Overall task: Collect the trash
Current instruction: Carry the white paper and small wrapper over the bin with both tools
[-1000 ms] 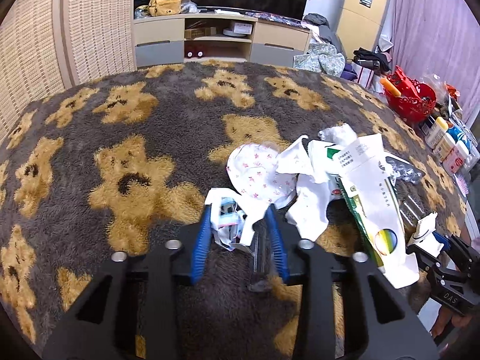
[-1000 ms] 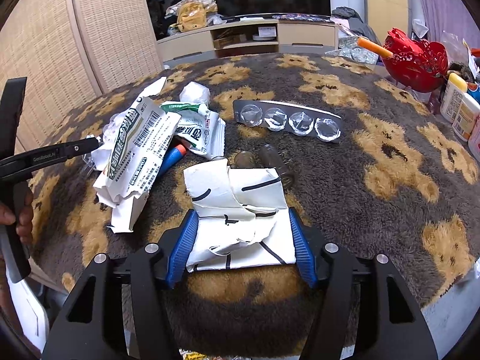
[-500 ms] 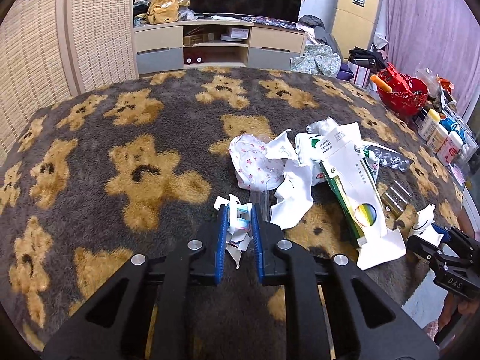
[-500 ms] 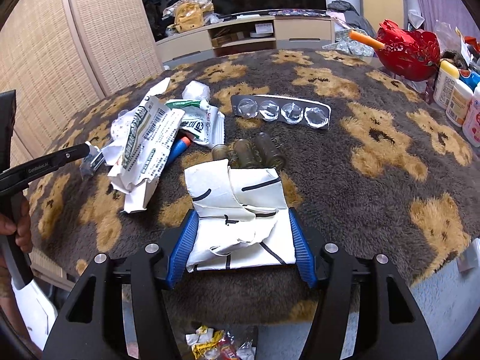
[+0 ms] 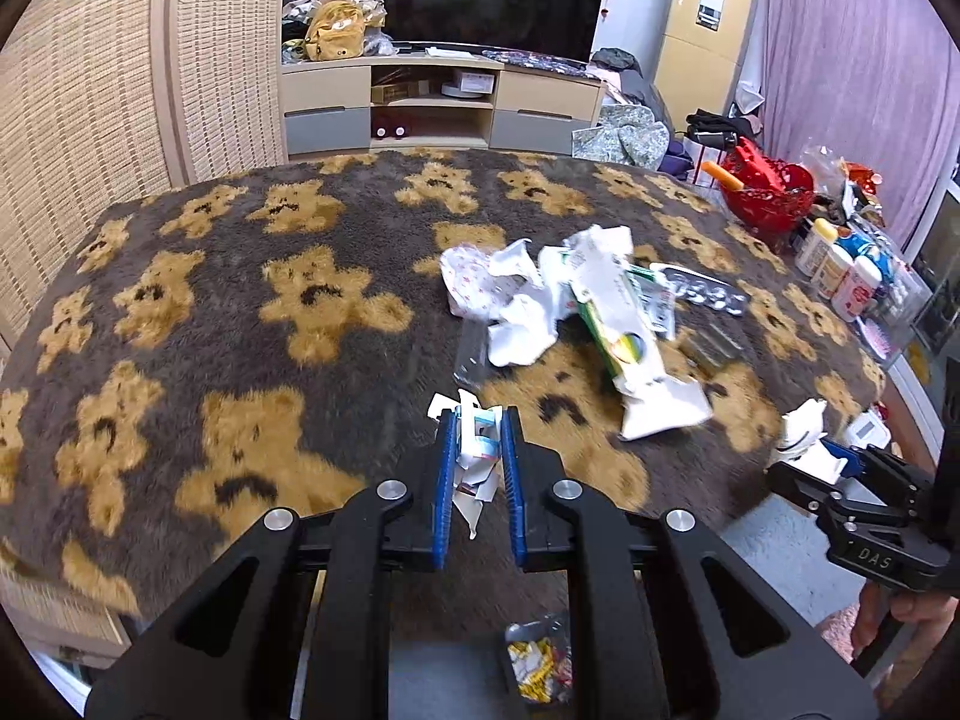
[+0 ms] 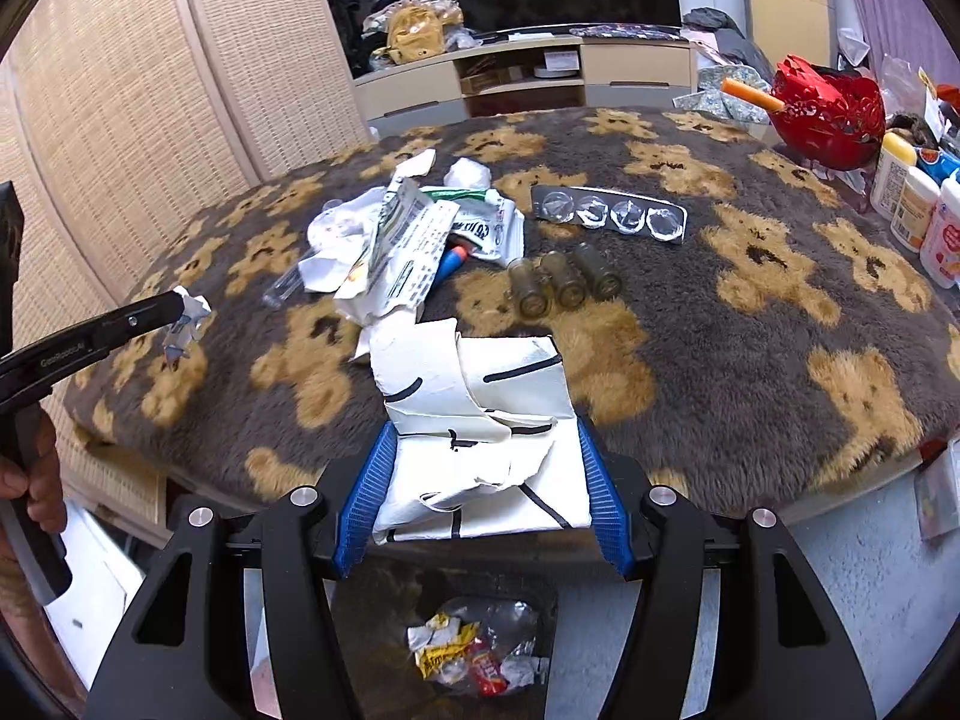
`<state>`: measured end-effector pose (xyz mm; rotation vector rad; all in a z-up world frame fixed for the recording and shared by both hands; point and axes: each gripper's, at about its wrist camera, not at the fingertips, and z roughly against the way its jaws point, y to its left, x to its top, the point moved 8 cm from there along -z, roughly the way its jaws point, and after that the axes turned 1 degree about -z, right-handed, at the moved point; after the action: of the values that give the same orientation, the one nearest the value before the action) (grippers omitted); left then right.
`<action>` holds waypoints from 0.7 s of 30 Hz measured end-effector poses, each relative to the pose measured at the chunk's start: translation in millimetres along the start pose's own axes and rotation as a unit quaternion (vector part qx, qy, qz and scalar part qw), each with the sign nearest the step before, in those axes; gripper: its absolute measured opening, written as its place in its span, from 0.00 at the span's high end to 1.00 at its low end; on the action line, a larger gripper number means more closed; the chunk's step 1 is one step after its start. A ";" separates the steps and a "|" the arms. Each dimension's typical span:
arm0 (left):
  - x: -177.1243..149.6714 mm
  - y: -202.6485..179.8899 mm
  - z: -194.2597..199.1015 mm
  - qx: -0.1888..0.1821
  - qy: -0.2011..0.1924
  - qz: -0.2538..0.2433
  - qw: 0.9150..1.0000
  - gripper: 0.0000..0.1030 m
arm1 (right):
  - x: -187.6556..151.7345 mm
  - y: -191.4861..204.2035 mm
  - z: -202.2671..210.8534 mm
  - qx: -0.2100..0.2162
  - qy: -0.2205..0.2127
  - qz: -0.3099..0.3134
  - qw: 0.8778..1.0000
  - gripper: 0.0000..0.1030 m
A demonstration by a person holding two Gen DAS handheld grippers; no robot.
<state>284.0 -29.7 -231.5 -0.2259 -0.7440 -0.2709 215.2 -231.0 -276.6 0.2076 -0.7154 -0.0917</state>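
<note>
My left gripper is shut on a small crumpled white-and-blue wrapper, lifted above the near edge of the bear-patterned table. In the right wrist view that same gripper shows at the left with the scrap at its tips. My right gripper is shut on a torn white carton piece with black lines, held over the table's edge. A trash bin with wrappers inside sits on the floor below. More trash stays in a pile on the table.
Three small brown bottles and a blister pack lie beside the pile. A red basket and white bottles stand at the table's right side. A TV cabinet stands beyond. A person's hand holds the left grip.
The left jaws closed on the small wrapper and lifted it back toward the table's near edge. The right gripper drew back with the carton piece, and the bin came into view below.
</note>
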 end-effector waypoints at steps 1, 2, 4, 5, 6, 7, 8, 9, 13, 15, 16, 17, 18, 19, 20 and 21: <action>-4.3 -3.6 5.8 -0.003 0.000 0.002 1.000 0.87 | -4.6 1.4 6.1 0.000 0.001 0.000 1.000 0.41; -10.0 -8.6 12.7 -0.007 0.000 0.003 1.000 0.87 | -7.9 1.8 10.3 0.001 0.002 -0.001 1.000 0.41; -20.9 -18.3 24.2 -0.012 0.002 0.001 1.000 0.87 | -15.9 2.1 20.1 0.001 0.005 -0.004 1.000 0.41; -28.7 -24.3 31.1 -0.014 0.004 0.001 1.000 0.87 | -22.1 2.1 26.3 0.000 0.008 -0.006 1.000 0.41; -34.7 -29.0 35.4 -0.017 0.005 0.000 1.000 0.87 | -25.6 1.3 28.8 -0.001 0.010 -0.007 1.000 0.41; -44.4 -35.3 40.5 -0.021 0.009 0.000 1.000 0.87 | -30.8 0.2 31.8 -0.003 0.013 -0.009 1.000 0.41; -53.1 -40.4 43.6 -0.023 0.013 0.001 1.000 0.87 | -37.8 -1.0 35.0 -0.005 0.018 -0.013 1.000 0.41; -61.8 -45.4 45.4 -0.027 0.018 0.001 0.999 0.87 | -44.0 -2.1 37.1 -0.006 0.023 -0.015 1.000 0.41; -102.0 -65.3 47.2 -0.039 0.043 -0.002 0.998 0.87 | -71.8 -4.4 39.6 -0.004 0.046 -0.023 0.999 0.41; -119.9 -70.2 44.3 -0.044 0.057 -0.003 0.997 0.87 | -83.9 -4.5 39.0 -0.007 0.056 -0.023 0.998 0.41; -128.5 -71.9 42.0 -0.046 0.064 -0.002 0.997 0.87 | -91.3 -4.2 37.7 -0.007 0.063 -0.024 0.998 0.41; -140.6 -73.5 38.0 -0.049 0.076 0.001 0.996 0.87 | -96.8 -3.4 36.8 -0.005 0.068 -0.026 0.997 0.41; -148.5 -74.7 35.0 -0.050 0.084 0.003 0.995 0.87 | -102.8 -2.1 35.4 -0.004 0.073 -0.026 0.997 0.41; -155.2 -76.3 33.0 -0.050 0.089 0.004 0.995 0.87 | -108.4 -0.9 33.9 -0.004 0.077 -0.025 0.997 0.41; -164.8 -78.0 28.8 -0.052 0.099 0.005 0.994 0.87 | -112.9 0.3 32.2 -0.004 0.082 -0.024 0.996 0.41; -172.3 -79.5 26.0 -0.054 0.106 0.007 0.993 0.87 | -118.5 1.6 29.5 -0.005 0.087 -0.024 0.996 0.41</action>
<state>120.8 -68.9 -323.6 -0.2991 -0.5173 -0.3177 106.7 -215.8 -330.5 0.2207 -0.5358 -0.1204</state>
